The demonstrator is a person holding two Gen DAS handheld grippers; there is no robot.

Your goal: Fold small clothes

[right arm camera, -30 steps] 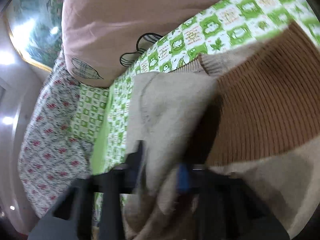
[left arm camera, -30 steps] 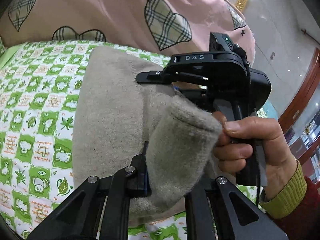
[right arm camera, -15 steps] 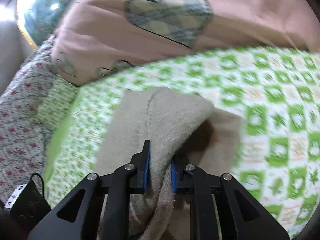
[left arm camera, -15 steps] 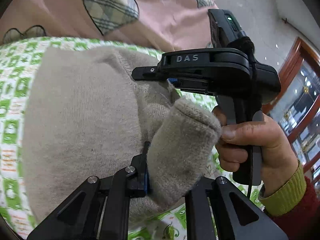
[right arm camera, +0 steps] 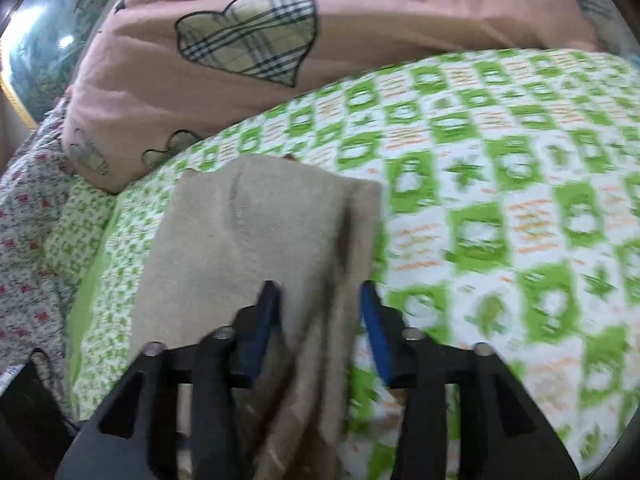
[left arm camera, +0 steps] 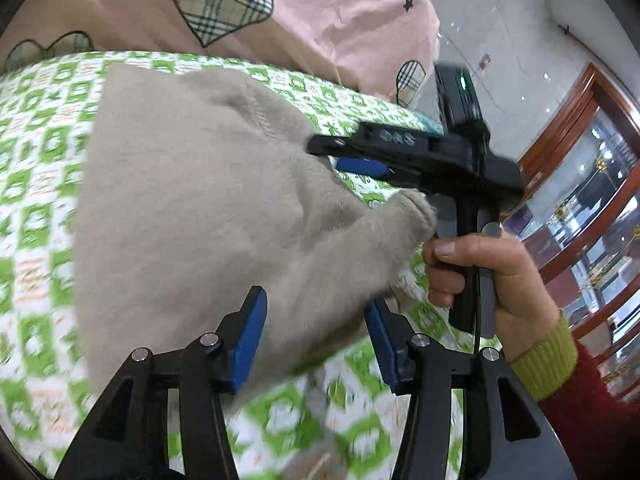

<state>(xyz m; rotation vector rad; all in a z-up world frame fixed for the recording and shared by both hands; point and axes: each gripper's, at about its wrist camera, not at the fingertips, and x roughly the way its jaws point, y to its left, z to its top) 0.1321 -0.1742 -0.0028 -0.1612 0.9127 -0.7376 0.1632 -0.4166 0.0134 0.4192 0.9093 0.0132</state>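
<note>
A beige knit garment (left arm camera: 192, 208) lies folded on the green-and-white patterned bedsheet (left arm camera: 36, 184). My left gripper (left arm camera: 316, 340) hovers at its near edge. Its jaws are opening, and a sagging fold of the knit lies between the blue pads (left arm camera: 250, 336) without being pinched. My right gripper (left arm camera: 334, 156), held by a hand (left arm camera: 480, 276), is at the garment's right side. In the right wrist view the right gripper (right arm camera: 320, 312) is also opening. The folded garment (right arm camera: 256, 232) lies loosely between and below its parted fingers.
A pink quilt with plaid hearts (left arm camera: 280, 12) is bunched along the far side of the bed. A floral cloth (right arm camera: 28, 216) lies to the left. A wooden glass cabinet (left arm camera: 592, 184) and tiled floor stand beyond the bed's right edge.
Both grippers were shut on the beige knit and now stand open, having let it go. The raised fold has dropped onto the garment, and the right gripper has drawn back to the right.
</note>
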